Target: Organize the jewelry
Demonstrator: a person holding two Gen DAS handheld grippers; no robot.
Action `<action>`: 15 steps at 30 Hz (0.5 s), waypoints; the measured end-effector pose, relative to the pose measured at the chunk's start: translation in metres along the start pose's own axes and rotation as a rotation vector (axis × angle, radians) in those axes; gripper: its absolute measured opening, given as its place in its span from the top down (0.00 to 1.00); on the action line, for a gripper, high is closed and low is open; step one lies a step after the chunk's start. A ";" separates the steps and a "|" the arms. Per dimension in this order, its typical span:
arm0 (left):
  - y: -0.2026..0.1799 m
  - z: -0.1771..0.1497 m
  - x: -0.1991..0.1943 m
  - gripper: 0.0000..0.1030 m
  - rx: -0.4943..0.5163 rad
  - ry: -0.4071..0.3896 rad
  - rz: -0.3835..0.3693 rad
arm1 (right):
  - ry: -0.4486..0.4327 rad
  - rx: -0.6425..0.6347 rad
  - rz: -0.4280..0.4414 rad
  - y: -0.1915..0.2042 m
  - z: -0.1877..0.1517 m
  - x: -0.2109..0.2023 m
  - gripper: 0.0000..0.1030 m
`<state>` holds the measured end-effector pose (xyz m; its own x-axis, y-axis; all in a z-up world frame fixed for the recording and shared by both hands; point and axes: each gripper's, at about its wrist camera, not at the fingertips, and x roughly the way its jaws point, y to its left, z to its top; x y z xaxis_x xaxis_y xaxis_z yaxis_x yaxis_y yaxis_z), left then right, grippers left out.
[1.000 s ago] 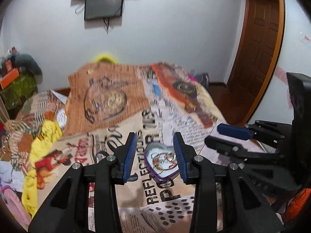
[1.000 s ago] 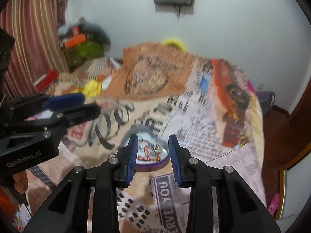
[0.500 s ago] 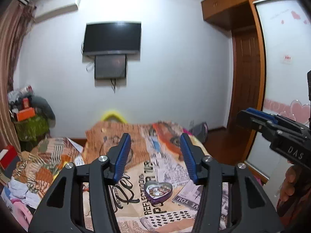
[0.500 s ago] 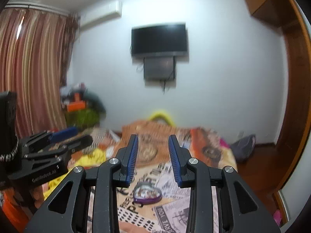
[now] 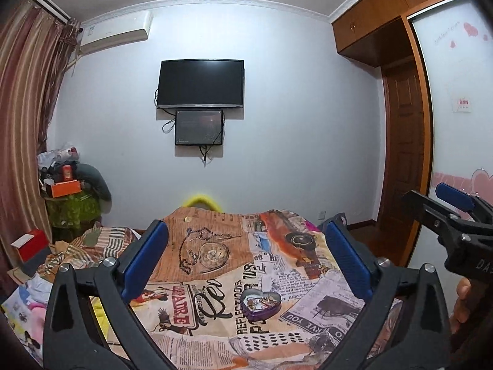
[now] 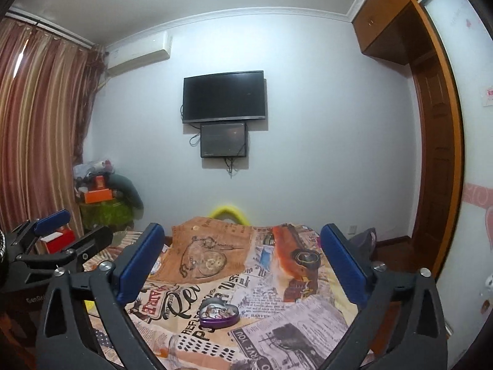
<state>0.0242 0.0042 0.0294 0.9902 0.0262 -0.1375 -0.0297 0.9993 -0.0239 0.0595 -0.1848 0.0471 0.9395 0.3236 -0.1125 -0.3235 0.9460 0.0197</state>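
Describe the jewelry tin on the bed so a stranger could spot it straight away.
Start at the bed under the wall-mounted TV, covered by a newspaper-print spread. Near its front edge, by the bold black word REFLECTIONS, sits the heart-shaped tin. It is the only purple, heart-shaped thing there, lying open with a tangle of small jewelry inside.

Glossy purple metal heart tin (image 5: 261, 303) — printed cloth bedspread (image 5: 277, 277), matt — wooden door (image 5: 400, 141).
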 end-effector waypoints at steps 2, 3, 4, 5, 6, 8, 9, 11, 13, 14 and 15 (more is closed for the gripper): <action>0.000 -0.004 -0.004 0.01 -0.007 0.007 0.002 | 0.006 0.001 -0.001 0.000 -0.001 -0.003 0.02; 0.000 -0.005 -0.005 0.01 -0.010 0.010 0.002 | 0.009 -0.001 0.000 0.001 -0.001 -0.003 0.02; 0.000 -0.006 -0.004 0.01 -0.012 0.015 0.003 | 0.012 -0.004 0.001 0.001 -0.001 -0.004 0.02; 0.000 -0.006 -0.005 0.01 -0.012 0.018 0.005 | 0.012 -0.005 -0.001 -0.003 -0.004 -0.009 0.02; 0.001 -0.007 -0.004 0.01 -0.013 0.022 0.006 | 0.014 -0.006 -0.003 -0.003 -0.004 -0.009 0.02; 0.002 -0.007 -0.004 0.01 -0.015 0.025 0.009 | 0.016 -0.006 -0.002 -0.003 -0.007 -0.012 0.02; 0.003 -0.008 -0.002 0.01 -0.016 0.027 0.009 | 0.019 -0.005 -0.001 -0.003 -0.008 -0.012 0.02; 0.001 -0.009 -0.005 0.01 -0.017 0.031 0.010 | 0.025 -0.004 0.001 -0.003 -0.009 -0.012 0.02; 0.001 -0.010 -0.005 0.01 -0.017 0.034 0.010 | 0.031 -0.004 0.003 -0.004 -0.008 -0.011 0.02; 0.001 -0.011 -0.005 0.01 -0.016 0.035 0.011 | 0.032 -0.004 0.003 -0.004 -0.009 -0.011 0.02; 0.001 -0.011 -0.005 0.01 -0.014 0.036 0.013 | 0.034 -0.005 0.003 -0.004 -0.009 -0.011 0.02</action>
<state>0.0182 0.0047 0.0192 0.9841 0.0379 -0.1734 -0.0448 0.9983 -0.0361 0.0495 -0.1919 0.0396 0.9341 0.3254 -0.1466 -0.3268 0.9450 0.0155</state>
